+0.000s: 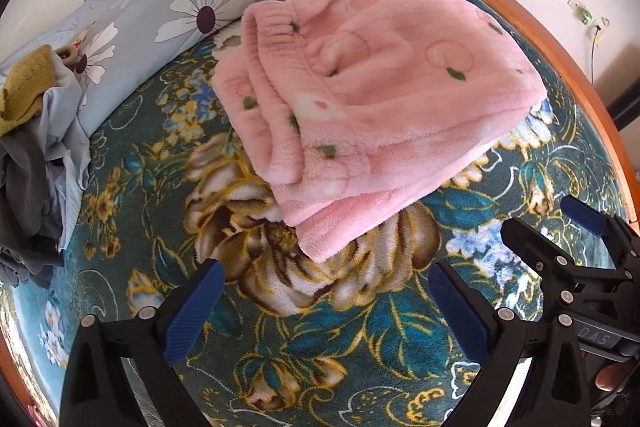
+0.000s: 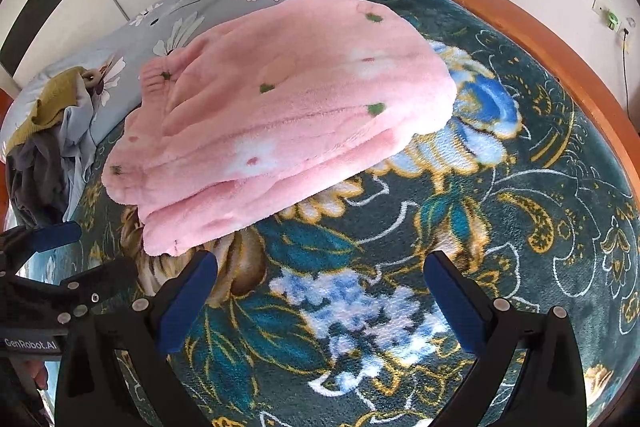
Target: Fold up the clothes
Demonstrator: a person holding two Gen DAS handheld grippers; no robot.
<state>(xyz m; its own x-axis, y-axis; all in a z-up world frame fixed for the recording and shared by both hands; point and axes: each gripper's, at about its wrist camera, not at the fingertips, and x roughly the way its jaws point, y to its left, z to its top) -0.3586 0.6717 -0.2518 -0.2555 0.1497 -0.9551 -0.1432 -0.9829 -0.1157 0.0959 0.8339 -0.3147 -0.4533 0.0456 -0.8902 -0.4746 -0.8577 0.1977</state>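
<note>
Only the left wrist view shows the elastic waistband of the folded pink fleece garment lying on the bed's plush floral blanket. Left tool and right tool both gape wide, empty.

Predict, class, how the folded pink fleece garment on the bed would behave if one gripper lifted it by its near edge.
The pink fleece garment looks thick and plush, so it would probably sag, not stay flat. Its stacked layers seem loose, so a one-edge lift would likely undo the fold. Resting on the fuzzy floral blanket, it would probably drag or bunch rather than slide if pushed.
</note>
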